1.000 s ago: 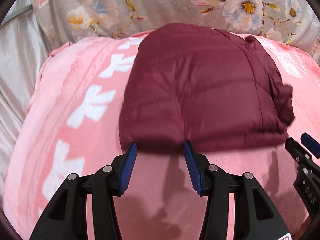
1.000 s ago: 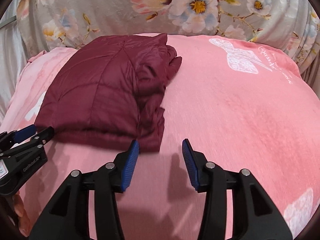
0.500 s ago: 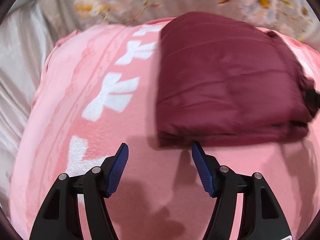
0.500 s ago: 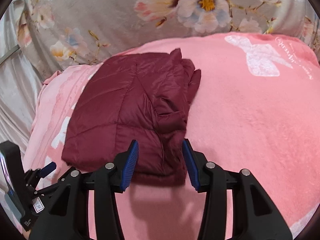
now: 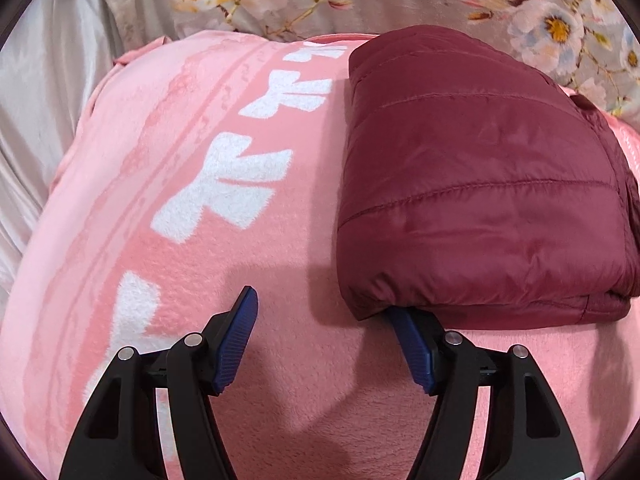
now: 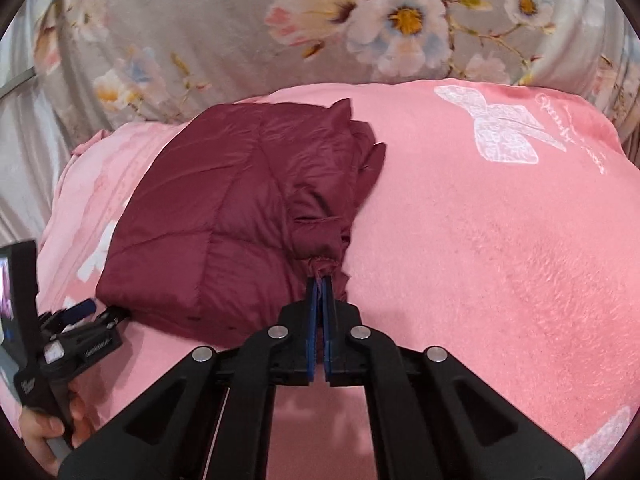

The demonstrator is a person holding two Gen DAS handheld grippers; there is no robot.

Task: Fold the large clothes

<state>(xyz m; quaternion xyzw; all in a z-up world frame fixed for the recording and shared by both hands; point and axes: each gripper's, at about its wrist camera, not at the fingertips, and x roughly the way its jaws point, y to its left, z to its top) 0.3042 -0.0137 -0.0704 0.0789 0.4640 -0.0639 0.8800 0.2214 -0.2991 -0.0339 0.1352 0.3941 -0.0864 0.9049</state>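
While folded, maroon quilted jacket point(image 5: 472, 184) lies puffy | right gripper point(image 6: 319, 280) fingers pinch its hem | left gripper point(image 5: 320, 312) fingers opening, empty

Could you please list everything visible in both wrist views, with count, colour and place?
jacket: one, dark red, quilted, folded, lying on the blanket toward its far left part in the right wrist view.
blanket: one, pink with white bow prints, spread under the jacket.
flowered sheet: one, grey with pink, white and blue flowers, beyond the blanket.
plain cloth: one, pale grey, shiny, at the left edge.
left claw: one, black with blue pads, jaws opening, at the jacket's near left corner, one pad tucked under its edge.
right claw: one, black with blue pads, shut on the jacket's near right edge.
hand: one, holding the left claw's handle, lower left of the right wrist view.
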